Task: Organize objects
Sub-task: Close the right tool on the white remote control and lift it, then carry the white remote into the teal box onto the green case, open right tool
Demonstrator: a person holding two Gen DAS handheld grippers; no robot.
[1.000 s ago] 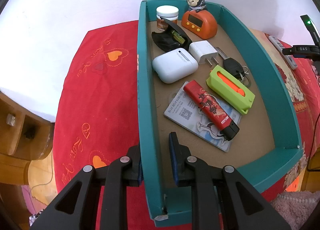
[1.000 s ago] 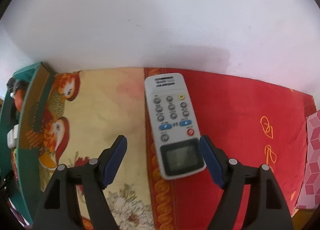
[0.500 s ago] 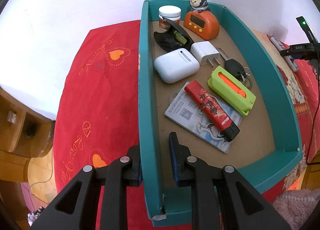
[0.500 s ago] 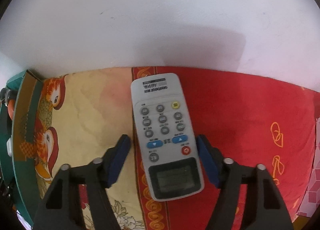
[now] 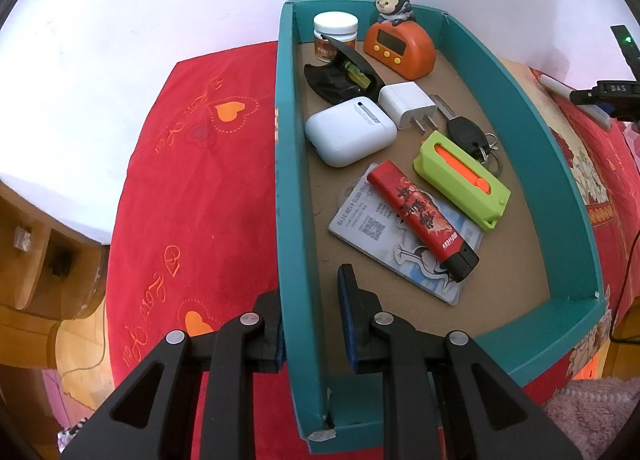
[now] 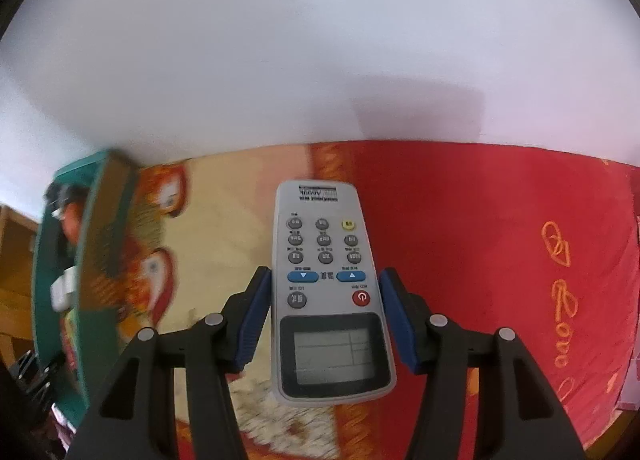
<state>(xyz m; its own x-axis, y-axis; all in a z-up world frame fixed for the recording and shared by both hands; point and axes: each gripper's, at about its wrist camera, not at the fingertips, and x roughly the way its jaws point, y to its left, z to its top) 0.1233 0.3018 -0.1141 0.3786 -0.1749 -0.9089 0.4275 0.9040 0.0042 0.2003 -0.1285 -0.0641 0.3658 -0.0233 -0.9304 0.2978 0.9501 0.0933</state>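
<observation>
A grey-white remote control (image 6: 320, 244) with a small screen stands between the blue pads (image 6: 254, 320) of my right gripper (image 6: 324, 288). The jaws are closing and both pads press its sides. It looks sharp while the red and yellow cloth (image 6: 460, 220) behind it is blurred. My left gripper (image 5: 310, 292) is shut on the left wall of the teal box (image 5: 290, 180), one finger outside and one inside. The same teal box (image 6: 86, 260) shows at the left edge of the right wrist view.
The box holds a white jar (image 5: 335, 34), an orange clock (image 5: 400, 46) with a figurine, a black case (image 5: 344, 80), a white earbuds case (image 5: 350, 132), a charger (image 5: 406, 104), a car key (image 5: 466, 132), a green knife (image 5: 460, 176), a red lighter (image 5: 420, 216) and a card (image 5: 372, 228). Wooden furniture (image 5: 36, 260) stands at the left.
The right gripper's jaws narrowed from wide apart onto the remote's sides and the remote came to the middle between them. The left gripper and the box stayed put.
</observation>
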